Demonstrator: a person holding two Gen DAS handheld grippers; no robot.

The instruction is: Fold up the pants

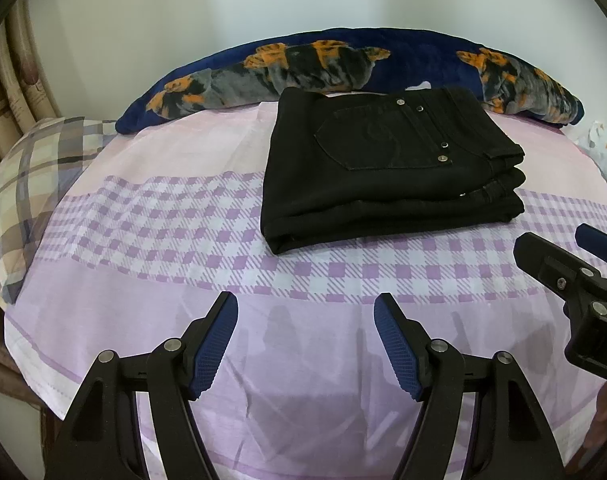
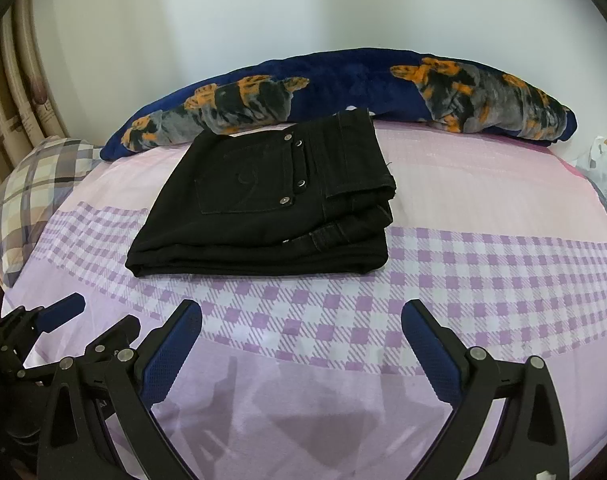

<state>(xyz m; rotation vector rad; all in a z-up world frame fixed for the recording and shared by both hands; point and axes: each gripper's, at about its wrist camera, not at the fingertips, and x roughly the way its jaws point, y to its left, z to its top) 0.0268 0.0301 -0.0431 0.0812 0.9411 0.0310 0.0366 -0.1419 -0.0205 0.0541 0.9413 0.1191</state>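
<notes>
Left wrist view: black pants (image 1: 387, 160) lie folded into a thick stack at 12 o'clock from the left gripper (image 1: 305, 308), well apart from it, back pocket and metal rivets facing up.
Right wrist view: the same pants sit at 11 o'clock from the right gripper (image 2: 301, 316), also well apart.
Pants edges: the fold runs along the near side; the waistband layers show at the 3 o'clock end of the stack.
Left gripper: jaws spread wide, blue pads bare, only the bedsheet (image 1: 163, 220) between them.
Right gripper: jaws spread wide, nothing between them but pink and purple checked sheet.
Gripper neighbours: from the left wrist, the right gripper shows at 3 o'clock; from the right wrist, the left gripper shows at 9 o'clock.
Blanket (image 1: 343, 60): navy with orange and grey print, rolled along the far side at 12 o'clock, touching the far edge of the pants.
Pillow (image 1: 27, 176): plaid, at 9 o'clock on the bed.
Wall (image 2: 263, 12): pale, behind the blanket.
</notes>
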